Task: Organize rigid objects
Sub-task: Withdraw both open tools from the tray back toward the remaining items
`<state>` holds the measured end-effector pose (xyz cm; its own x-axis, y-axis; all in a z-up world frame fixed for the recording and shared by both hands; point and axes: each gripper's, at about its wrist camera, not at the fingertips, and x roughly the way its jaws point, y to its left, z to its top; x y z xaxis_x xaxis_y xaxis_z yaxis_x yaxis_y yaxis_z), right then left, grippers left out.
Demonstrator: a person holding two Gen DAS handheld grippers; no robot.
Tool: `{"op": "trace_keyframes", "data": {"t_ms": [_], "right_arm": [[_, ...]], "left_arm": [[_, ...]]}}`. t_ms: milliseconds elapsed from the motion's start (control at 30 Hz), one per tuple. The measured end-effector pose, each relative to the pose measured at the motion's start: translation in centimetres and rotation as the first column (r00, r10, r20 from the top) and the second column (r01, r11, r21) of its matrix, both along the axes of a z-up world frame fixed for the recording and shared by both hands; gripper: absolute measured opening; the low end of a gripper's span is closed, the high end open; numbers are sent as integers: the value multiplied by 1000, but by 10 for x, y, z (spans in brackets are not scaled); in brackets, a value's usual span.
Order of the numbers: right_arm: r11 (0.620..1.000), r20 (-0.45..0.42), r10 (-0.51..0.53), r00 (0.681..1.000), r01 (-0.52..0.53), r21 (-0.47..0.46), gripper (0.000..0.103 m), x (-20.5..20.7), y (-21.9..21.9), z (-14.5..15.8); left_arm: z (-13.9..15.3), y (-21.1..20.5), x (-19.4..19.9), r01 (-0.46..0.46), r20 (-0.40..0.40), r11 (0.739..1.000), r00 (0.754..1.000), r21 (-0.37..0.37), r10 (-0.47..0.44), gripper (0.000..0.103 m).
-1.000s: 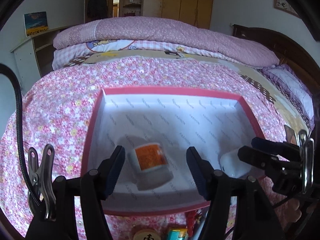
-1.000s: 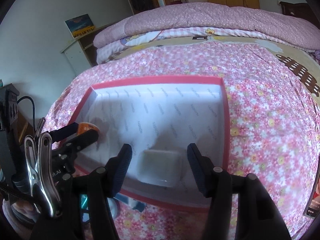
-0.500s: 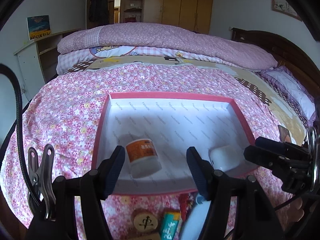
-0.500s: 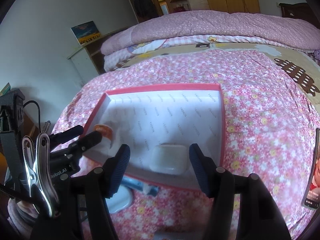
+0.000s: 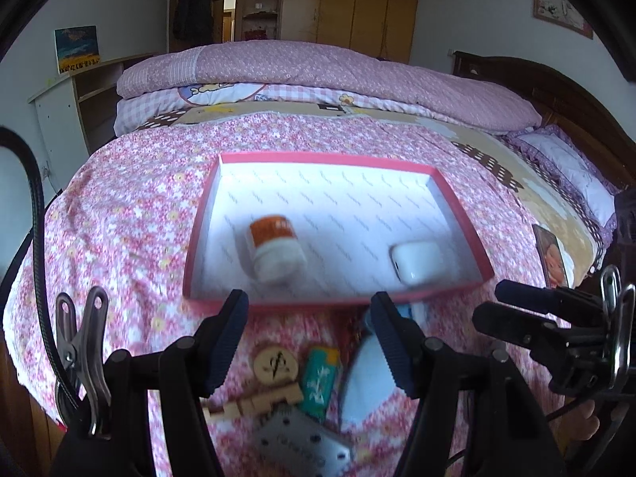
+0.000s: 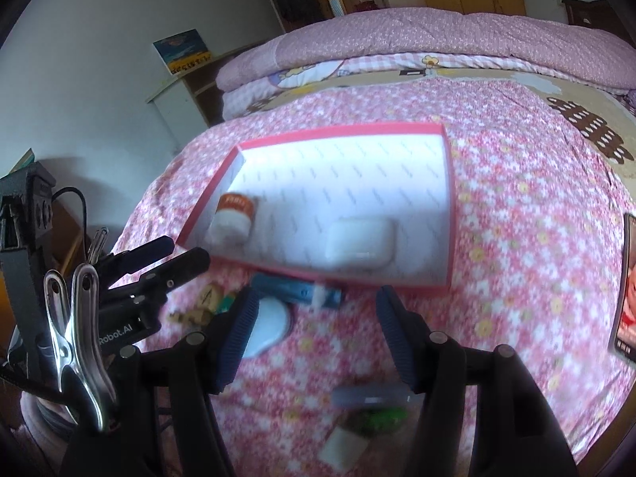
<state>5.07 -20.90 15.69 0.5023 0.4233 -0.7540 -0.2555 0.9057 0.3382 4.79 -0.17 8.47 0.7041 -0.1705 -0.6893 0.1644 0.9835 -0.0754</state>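
Observation:
A pink-rimmed box with a white inside lies on the flowered bedspread. In it an orange-and-white bottle lies on its side at the left, and a white case sits near the front right corner. My left gripper hangs open above the box's near rim with nothing between its fingers. Beside it, my right gripper is open and empty too, just short of the near rim.
Loose items lie on the bedspread in front of the box: a wooden key, a green pack, a silver plate, a blue tube, a white disc, and grey and green pieces. A picture card lies far right.
Both grippers have drawn back from the box and risen slightly. The bottle and the white case stay behind in the box, and the loose items in front have come into view.

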Motion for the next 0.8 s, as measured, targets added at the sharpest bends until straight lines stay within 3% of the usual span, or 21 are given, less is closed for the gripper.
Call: {"op": "trace_keyframes", "data": {"t_ms": [800], "right_arm": [[999,-73,7,997,-9,-32,63,-63,-12,-26]], "left_arm": [[-19,15,-62,0,-55,1000,998,-23,-1,67]]}}
